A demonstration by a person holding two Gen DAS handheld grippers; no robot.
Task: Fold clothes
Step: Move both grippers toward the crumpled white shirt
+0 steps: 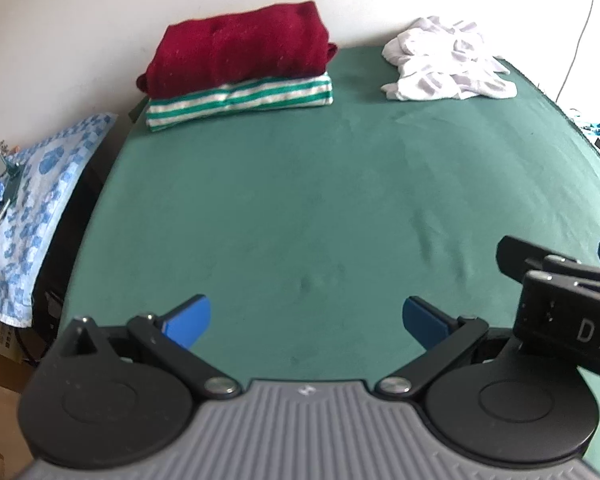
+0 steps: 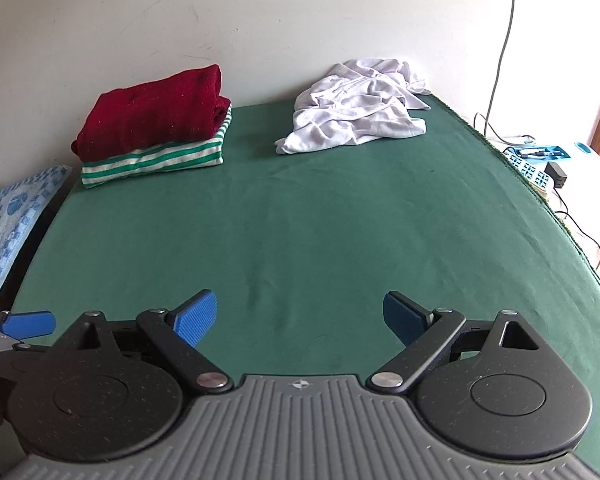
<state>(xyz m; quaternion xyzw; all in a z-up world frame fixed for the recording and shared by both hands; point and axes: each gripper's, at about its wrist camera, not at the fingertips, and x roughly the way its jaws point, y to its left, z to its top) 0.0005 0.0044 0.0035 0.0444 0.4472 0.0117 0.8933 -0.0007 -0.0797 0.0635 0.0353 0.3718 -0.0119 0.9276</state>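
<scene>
- Right wrist view: red garment (image 2: pixel 152 114) folded and stacked on a folded green-and-white striped garment (image 2: pixel 156 160), far left of the green table cover (image 2: pixel 300 220), against the wall (image 2: pixel 260 20).
- White garment (image 2: pixel 356 108) crumpled in a loose heap at the far right of the same cover, well apart from the stack.
- Right gripper (image 2: pixel 300 318) low over the near edge, jaws spread wide, nothing between the blue pads (image 2: pixel 196 318).
- Left wrist view: left gripper (image 1: pixel 306 320) likewise spread wide and holding nothing, just beside the right one.
- Broad bare stretch of cover between both grippers and the clothes.
- Judged step: two pieces lying folded, one lying unfolded; likely between garments, with the white heap the piece left to fold.
- Next move, as a judgement: reach to the far right, pinch the white heap at an edge or corner with each gripper, draw it onto the bare middle, spread flat.
- Layers tangled, seams and sleeves hard to tell apart; easy to catch several layers at once.
</scene>
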